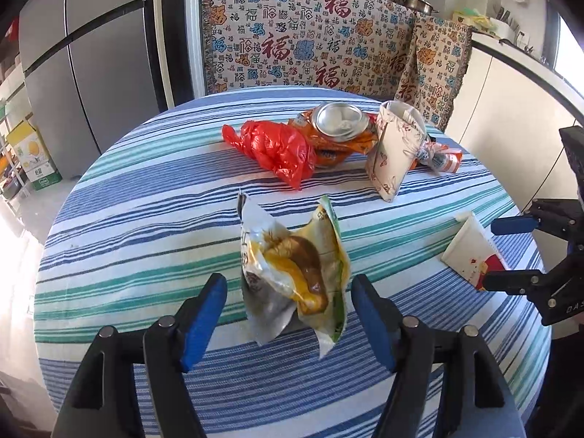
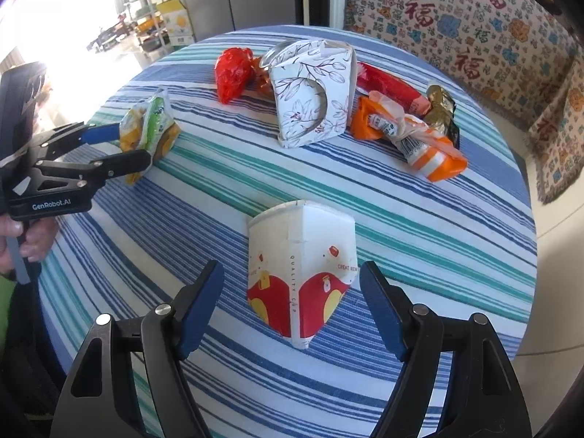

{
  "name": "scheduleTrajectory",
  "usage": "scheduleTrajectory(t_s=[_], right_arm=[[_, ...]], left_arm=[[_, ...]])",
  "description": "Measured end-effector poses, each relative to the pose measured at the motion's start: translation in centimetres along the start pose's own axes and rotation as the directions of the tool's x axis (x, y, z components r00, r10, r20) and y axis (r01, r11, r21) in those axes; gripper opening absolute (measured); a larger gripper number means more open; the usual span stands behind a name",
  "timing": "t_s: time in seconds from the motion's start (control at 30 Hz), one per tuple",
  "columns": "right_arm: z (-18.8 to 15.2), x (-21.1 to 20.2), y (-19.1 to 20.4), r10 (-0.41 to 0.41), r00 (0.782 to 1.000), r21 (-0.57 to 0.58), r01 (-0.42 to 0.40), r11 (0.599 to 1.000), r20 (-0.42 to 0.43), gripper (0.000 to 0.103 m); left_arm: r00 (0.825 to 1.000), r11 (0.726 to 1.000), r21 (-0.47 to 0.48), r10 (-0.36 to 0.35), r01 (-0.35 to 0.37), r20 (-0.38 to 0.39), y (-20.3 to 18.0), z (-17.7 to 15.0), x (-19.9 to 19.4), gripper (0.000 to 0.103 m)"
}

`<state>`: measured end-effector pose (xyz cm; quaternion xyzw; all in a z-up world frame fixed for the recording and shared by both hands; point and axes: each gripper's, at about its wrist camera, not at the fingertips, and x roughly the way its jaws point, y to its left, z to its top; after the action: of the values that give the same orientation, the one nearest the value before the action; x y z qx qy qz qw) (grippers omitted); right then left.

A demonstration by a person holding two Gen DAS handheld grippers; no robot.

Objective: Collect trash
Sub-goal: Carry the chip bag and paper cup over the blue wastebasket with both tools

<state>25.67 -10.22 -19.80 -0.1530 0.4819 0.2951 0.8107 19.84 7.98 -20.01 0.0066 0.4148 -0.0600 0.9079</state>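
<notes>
A: What lies on the round bench with the blue, green and white striped cloth?

B: From the left: the left tongs stand apart around a crumpled yellow-and-green foil snack packet at the near edge. The blue pads do not press on it; there is a gap on each side.

A: And farther back?

B: A crumpled red plastic bag, touching a flattened silver can on an orange wrapper. Just right of those stands a white folded paper carton with a flower print, tilted, and beside it a knotted orange-and-white plastic bag with a dark gold foil wrapper behind.

A: The right side?

B: The right tongs are also apart, one finger either side of a squashed white paper cup with red and yellow print lying on the near right of the bench. The pads stand clear of it.

A: Anyone in view?

B: A hand on the left tongs' handle, seen from the right wrist.
</notes>
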Motion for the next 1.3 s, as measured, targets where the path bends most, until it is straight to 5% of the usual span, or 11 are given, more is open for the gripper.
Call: scheduleTrajectory(t_s=[0.03,0.13,0.17,0.2,0.23,0.27,0.43,0.87,1.07,1.3], right_arm=[[0.0,0.3,0.0,-0.004,1.000,-0.001,0.004,1.000,-0.011,0.076],[0.0,0.4,-0.2,-0.006,1.000,0.019,0.006,1.000,-0.014,0.048],[-0.1,0.1,-0.4,-0.001,1.000,0.034,0.001,0.999,-0.002,0.031],[-0.2,-0.2,-0.6,0.009,1.000,0.051,-0.009,0.999,0.009,0.024],[-0.3,-0.6,-0.9,0.026,0.999,0.081,-0.027,0.996,0.024,0.021],[-0.4,-1.0,-1.2,0.032,0.999,0.098,-0.036,0.995,0.037,0.018],[-1.9,-3.2,-2.6,0.052,0.993,0.189,-0.071,0.979,0.105,0.016],[-8.3,-8.8,-6.9,0.000,0.982,0.316,-0.062,0.947,0.191,0.017],[-13.7,-12.5,-12.0,-0.106,0.974,0.419,0.013,0.908,0.199,0.017],[-21.1,-15.8,-19.4,-0.251,0.961,0.559,0.145,0.816,0.117,0.018]], left_arm=[[1.000,1.000,0.008,0.013,-0.013,-0.007,-0.2,0.1,0.4,0.072],[1.000,1.000,0.005,0.018,-0.018,-0.015,-0.2,0.4,1.3,0.072],[1.000,1.000,0.000,0.014,-0.014,-0.015,-0.2,0.4,1.3,0.071],[1.000,1.000,-0.002,0.010,-0.010,-0.014,-0.3,0.4,1.4,0.066],[1.000,1.000,0.001,-0.004,0.004,-0.016,-0.4,0.4,1.3,0.046],[1.000,1.000,0.008,-0.001,0.001,-0.015,-0.5,0.4,1.2,0.041],[1.000,0.999,0.016,-0.030,0.030,0.009,-1.3,-0.2,0.2,0.027],[0.982,0.981,0.074,-0.184,0.181,0.035,-10.3,-0.8,-2.8,0.026],[0.959,0.954,0.109,-0.282,0.279,0.017,-16.8,0.0,-3.4,0.026],[0.915,0.902,0.160,-0.401,0.400,-0.027,-26.7,1.2,-2.6,0.026]])
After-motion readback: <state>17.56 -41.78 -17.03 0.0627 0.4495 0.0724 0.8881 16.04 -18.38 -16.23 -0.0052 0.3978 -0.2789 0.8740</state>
